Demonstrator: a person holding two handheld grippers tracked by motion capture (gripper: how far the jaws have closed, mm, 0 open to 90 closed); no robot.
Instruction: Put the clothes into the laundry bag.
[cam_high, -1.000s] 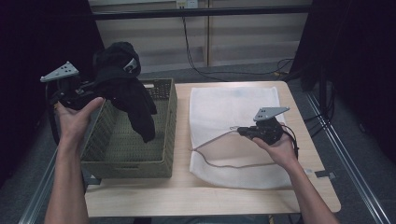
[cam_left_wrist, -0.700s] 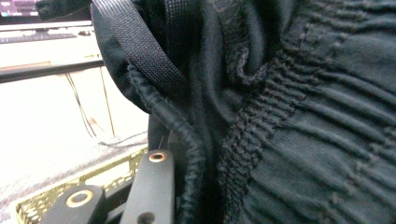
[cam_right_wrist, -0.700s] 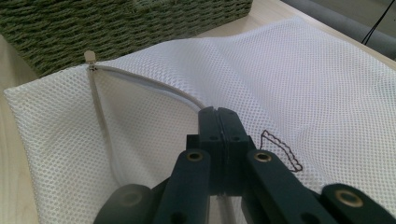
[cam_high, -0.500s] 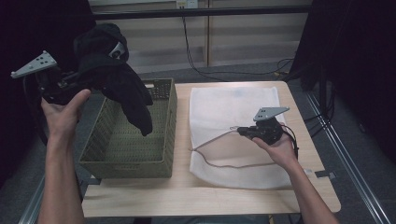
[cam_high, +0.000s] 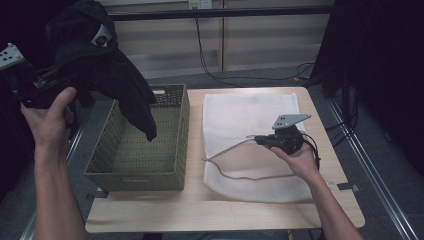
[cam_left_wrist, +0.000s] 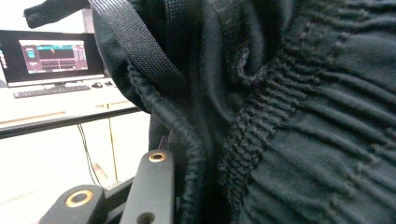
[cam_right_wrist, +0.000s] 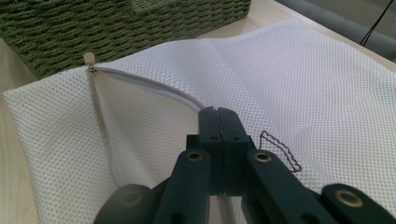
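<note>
On the near right of the worktop (cam_high: 150, 220), the right gripper (cam_high: 260, 140) has its fingers pinched tight on the zipper edge of the white mesh laundry bag (cam_high: 250, 115), apparently holding the mouth open. Farther left, above the woven basket (cam_high: 165, 170), the left gripper (cam_high: 75, 80) clamps a black garment (cam_high: 120, 85) aloft, clear of the basket, likely bound for the bag.

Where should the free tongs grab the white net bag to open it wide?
Probably the loose lower edge of the bag's zip opening, coming from the basket side. The right tongs already pinch the upper edge, and the zip gapes toward the basket, so pulling the lower edge away should spread it.
</note>
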